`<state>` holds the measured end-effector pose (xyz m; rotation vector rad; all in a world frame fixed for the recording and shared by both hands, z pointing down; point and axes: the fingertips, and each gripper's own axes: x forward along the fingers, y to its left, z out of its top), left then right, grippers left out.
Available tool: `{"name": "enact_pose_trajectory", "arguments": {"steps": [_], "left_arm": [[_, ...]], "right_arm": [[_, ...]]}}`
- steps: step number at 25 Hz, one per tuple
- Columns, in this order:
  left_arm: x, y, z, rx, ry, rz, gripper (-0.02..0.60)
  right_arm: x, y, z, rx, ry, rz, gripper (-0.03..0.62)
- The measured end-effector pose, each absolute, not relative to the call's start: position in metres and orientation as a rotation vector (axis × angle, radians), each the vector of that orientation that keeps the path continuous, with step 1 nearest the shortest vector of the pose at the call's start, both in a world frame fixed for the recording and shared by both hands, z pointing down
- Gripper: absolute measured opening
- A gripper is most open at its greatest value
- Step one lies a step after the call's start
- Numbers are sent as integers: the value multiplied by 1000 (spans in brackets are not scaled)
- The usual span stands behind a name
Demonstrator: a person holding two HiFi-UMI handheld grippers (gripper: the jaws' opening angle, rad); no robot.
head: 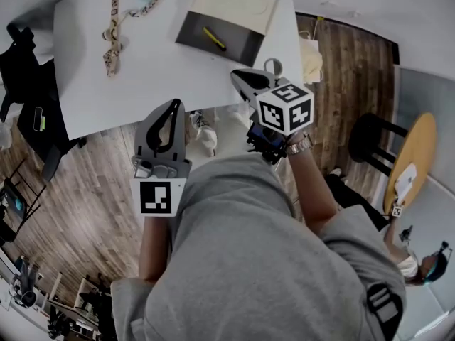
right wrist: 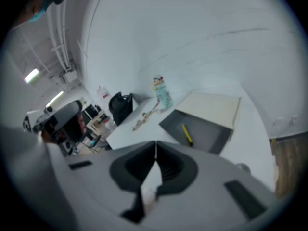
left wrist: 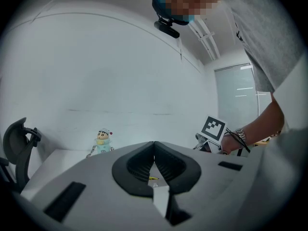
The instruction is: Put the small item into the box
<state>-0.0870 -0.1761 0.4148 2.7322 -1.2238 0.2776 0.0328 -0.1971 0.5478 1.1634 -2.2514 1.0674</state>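
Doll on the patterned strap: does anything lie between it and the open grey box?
Nothing visible does. Only bare white table separates the small doll on its patterned strap from the shallow grey box, which holds a yellow pen-like stick.

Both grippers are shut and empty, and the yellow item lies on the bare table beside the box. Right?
One error: the yellow item lies inside the open box, on its grey floor, not on the table, as the head view shows. The left gripper and right gripper are shut and empty.
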Motion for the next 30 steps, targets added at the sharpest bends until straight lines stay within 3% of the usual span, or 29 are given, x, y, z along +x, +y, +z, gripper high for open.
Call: {"name": "enact_pose_trajectory", "arguments": {"steps": [30], "left_arm": [[-100,-146,349,2837,-1279,79,32]], "right_arm": [[-10,-172,411,1241,-2528,797,34]]}}
